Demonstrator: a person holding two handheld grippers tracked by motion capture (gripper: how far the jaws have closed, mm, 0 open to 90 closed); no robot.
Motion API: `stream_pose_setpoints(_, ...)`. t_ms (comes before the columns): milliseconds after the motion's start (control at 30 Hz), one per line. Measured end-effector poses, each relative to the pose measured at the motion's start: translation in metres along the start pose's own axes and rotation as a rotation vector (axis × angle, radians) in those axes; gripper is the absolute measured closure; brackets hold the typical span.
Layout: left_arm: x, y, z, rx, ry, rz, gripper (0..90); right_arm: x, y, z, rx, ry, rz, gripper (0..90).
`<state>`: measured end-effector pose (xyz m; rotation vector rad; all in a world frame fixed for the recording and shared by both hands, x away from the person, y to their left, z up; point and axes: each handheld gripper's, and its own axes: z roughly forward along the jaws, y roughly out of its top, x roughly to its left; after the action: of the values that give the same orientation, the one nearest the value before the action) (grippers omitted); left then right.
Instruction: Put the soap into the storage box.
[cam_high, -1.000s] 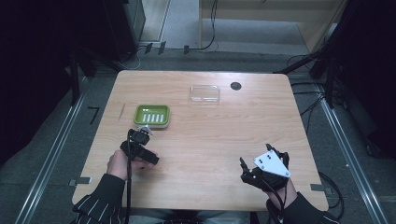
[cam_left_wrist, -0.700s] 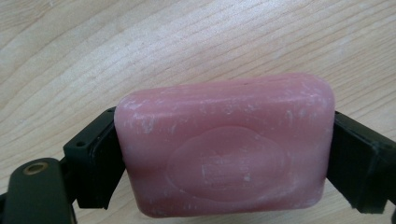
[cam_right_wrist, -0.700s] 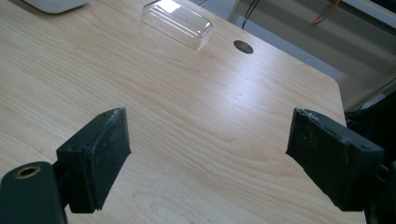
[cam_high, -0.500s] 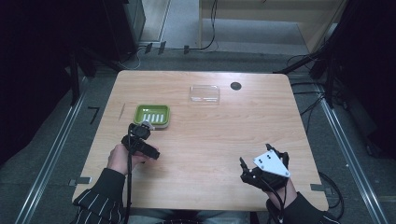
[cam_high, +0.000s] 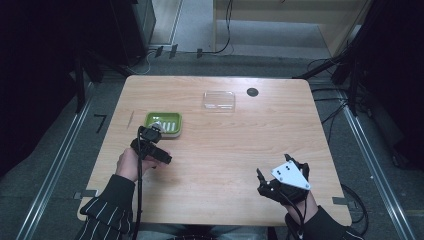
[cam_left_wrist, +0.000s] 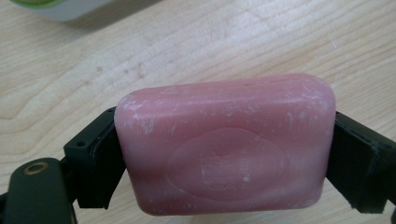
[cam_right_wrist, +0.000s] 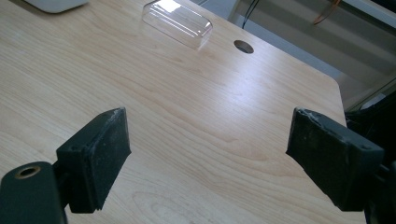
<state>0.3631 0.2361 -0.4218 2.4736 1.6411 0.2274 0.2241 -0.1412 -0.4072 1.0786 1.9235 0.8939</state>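
Pink soap (cam_left_wrist: 226, 144) pinched lengthwise betw. your left fingers (cam_left_wrist: 95, 158), green dish (cam_high: 163, 121) just ahead; right fingers (cam_right_wrist: 95, 156) spread, empty.

Left hand-held gripper (cam_high: 152, 131) out over the near-left desk (cam_high: 225, 145), jaws clamped on the ends of a pink soap bar (cam_left_wrist: 226, 142), gripped by the left hand (cam_high: 131, 162) in a striped sleeve (cam_high: 107, 210). Right hand-held gripper (cam_high: 261, 176) low at the near-right, jaws spread wide apart, grey plate on top
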Motion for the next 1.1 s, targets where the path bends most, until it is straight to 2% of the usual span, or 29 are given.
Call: stream_pose_setpoints(1100,0.021,0.027,-0.012,-0.092,-0.006,-0.036,11.8,0.0,-0.001,-0.001,0.005,-0.007,0.003,13.1)
